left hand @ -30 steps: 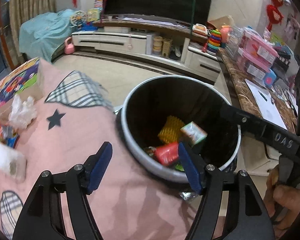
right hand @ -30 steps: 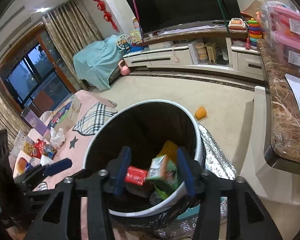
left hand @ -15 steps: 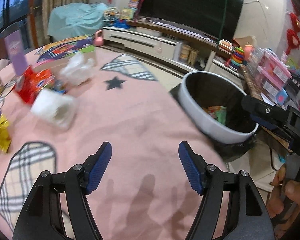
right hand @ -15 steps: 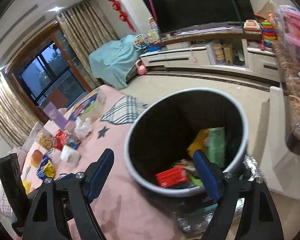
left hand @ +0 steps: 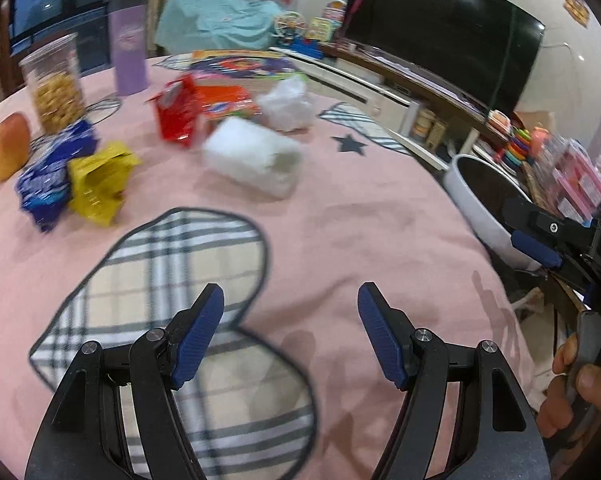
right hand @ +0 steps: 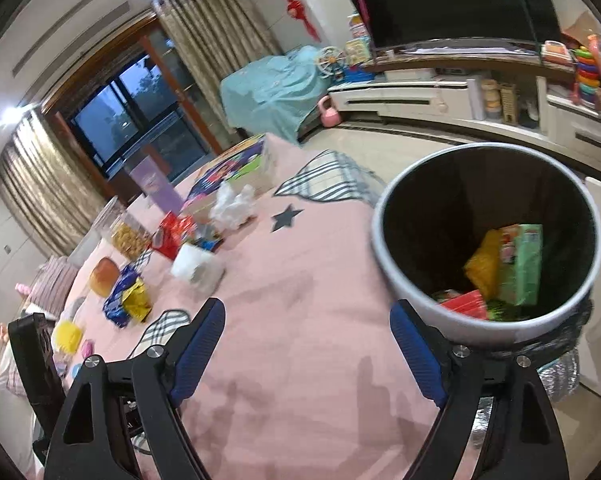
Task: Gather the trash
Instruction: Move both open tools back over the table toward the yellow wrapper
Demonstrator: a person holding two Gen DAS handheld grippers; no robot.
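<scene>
My left gripper [left hand: 290, 292] is open and empty above the pink tablecloth [left hand: 340, 240]. Ahead of it lie a white tissue pack [left hand: 252, 156], crumpled white plastic [left hand: 288, 104], a red packet [left hand: 178, 114], a yellow wrapper [left hand: 98, 182] and a blue wrapper [left hand: 50, 176]. My right gripper [right hand: 306, 308] is open and empty over the table edge, just left of the grey trash bin [right hand: 388, 248]. In the bin lie a green carton [right hand: 520, 264], a yellow wrapper [right hand: 480, 268] and a red pack [right hand: 464, 304]. The bin [left hand: 472, 196] also shows at the right of the left wrist view.
An apple [left hand: 6, 152], a clear snack jar [left hand: 56, 84], a purple cup [left hand: 128, 60] and a colourful box [left hand: 240, 60] stand farther back on the table. A TV cabinet [right hand: 440, 96] and floor lie beyond the bin. A hand [left hand: 572, 392] holds the right gripper's handle.
Both grippers swung away from above the bin toward the table. The right jaws opened wide and the green carton they flanked now lies in the bin. The left jaws stayed open.
</scene>
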